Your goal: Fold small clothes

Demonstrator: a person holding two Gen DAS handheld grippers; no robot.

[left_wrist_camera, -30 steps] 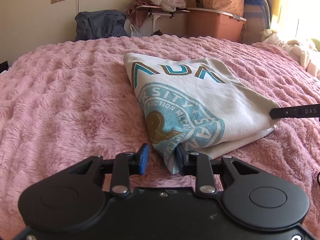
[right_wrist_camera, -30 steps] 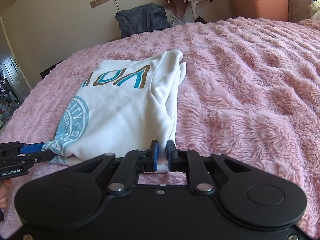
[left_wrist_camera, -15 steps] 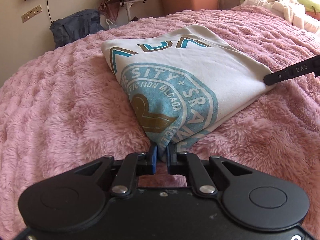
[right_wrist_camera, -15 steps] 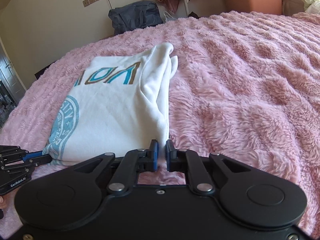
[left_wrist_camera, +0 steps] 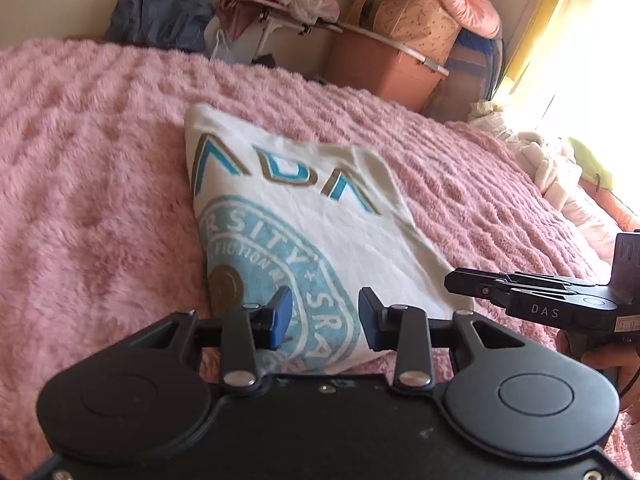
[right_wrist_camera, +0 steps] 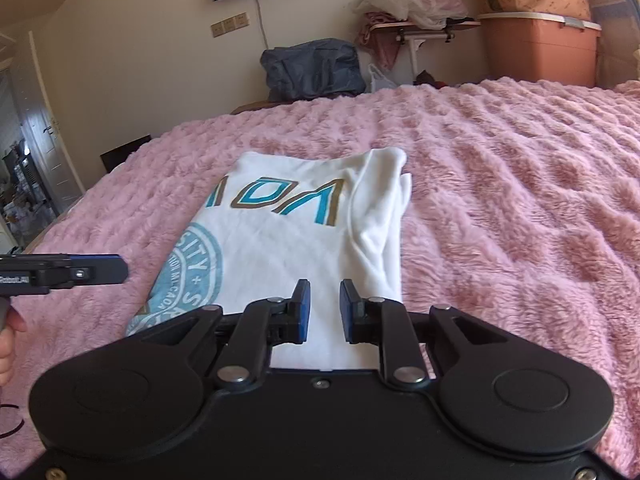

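A folded white shirt [left_wrist_camera: 320, 236] with a teal and gold print lies flat on the pink fluffy blanket [left_wrist_camera: 88, 208]. My left gripper [left_wrist_camera: 325, 317] hovers over the shirt's near left corner. Its jaws are opening and no cloth is pinched between the blue pads. In the right wrist view the same shirt [right_wrist_camera: 288, 240] shows its folded sleeve along the right side. My right gripper [right_wrist_camera: 324, 309] hangs over the shirt's near edge, its jaws opening a little, with nothing clamped. Each gripper shows in the other's view: the right gripper [left_wrist_camera: 452, 282] and the left gripper [right_wrist_camera: 120, 270].
Beyond the bed's far edge stand a terracotta storage box [left_wrist_camera: 384, 72], a dark blue bag [right_wrist_camera: 316, 68] and a small table [right_wrist_camera: 424, 28] piled with clothes. Loose light clothes [left_wrist_camera: 548, 160] lie on the bed at the right. A door [right_wrist_camera: 36, 128] is at the left.
Both grippers had closed on the shirt's near corners; now both have let go, their jaws have parted, and they have lifted back a little. The shirt has settled flat.
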